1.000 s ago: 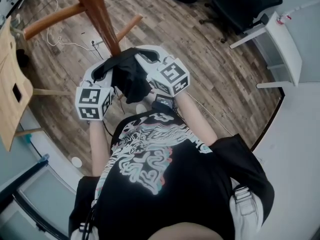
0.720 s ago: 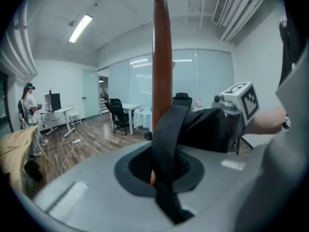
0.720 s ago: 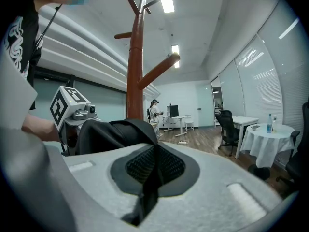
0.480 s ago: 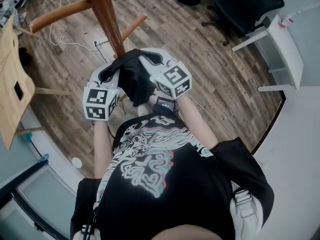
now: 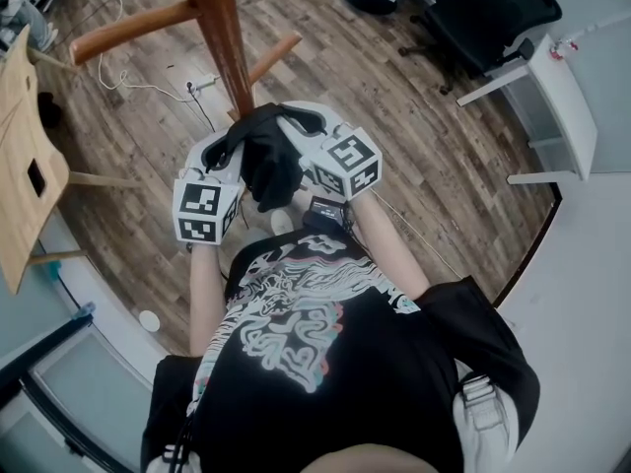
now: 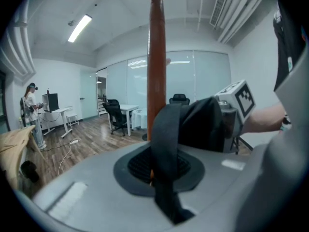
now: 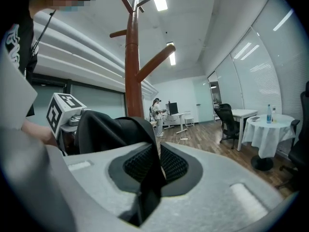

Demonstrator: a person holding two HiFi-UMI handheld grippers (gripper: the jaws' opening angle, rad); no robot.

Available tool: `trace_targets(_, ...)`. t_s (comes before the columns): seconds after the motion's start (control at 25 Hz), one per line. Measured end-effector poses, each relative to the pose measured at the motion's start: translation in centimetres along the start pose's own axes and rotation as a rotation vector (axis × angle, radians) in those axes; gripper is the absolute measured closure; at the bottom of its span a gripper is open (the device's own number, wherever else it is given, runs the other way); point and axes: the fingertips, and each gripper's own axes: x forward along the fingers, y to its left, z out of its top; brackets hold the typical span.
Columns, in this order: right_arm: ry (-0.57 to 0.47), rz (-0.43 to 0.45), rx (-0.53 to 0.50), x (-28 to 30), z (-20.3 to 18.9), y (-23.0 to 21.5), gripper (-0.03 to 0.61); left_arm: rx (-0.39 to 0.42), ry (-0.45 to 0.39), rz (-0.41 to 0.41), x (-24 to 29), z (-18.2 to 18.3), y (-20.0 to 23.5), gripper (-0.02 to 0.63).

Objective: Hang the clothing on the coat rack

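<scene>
The black garment (image 5: 266,161) hangs bunched between the two grippers, just beside the brown pole of the coat rack (image 5: 222,28) and above the wooden floor (image 5: 414,146). It is not yet on any peg. The left gripper (image 6: 161,166) has just been opening its jaws slightly, but they are very narrow, and the pads press on a dark strip of the garment. The right gripper (image 7: 157,167) has just been opening its jaws too. They are a little apart, and a fold of the cloth passes loosely between them. Both grippers point toward the pole, near each other.
</scene>
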Motion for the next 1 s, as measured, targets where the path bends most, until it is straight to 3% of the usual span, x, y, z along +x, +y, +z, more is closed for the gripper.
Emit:
trace_targets(0.16, -0.003, -0.021, 0.025, -0.8, -0.1, -0.6, 0.537, 0.008, -0.012, 0.002, -0.2, 0.2, -0.6, 0.592)
trace_targets(0.52, -0.010, -0.049, 0.056, -2.3, -0.6, -0.4, 0.508, -0.022, -0.022, -0.010, -1.9, -0.4, -1.1, 0.507)
trace_targets(0.8, -0.054, -0.072, 0.078, -3.4, -0.1, 0.2, 0.508, -0.033, -0.070, 0.023, -3.9, 0.0, -0.6, 0.505)
trace_targets(1.0, -0.098, -0.120, 0.029, -5.2, 1.8, 1.4, 0.509, -0.057, -0.075, 0.062, -5.4, -0.1, 0.6, 0.503)
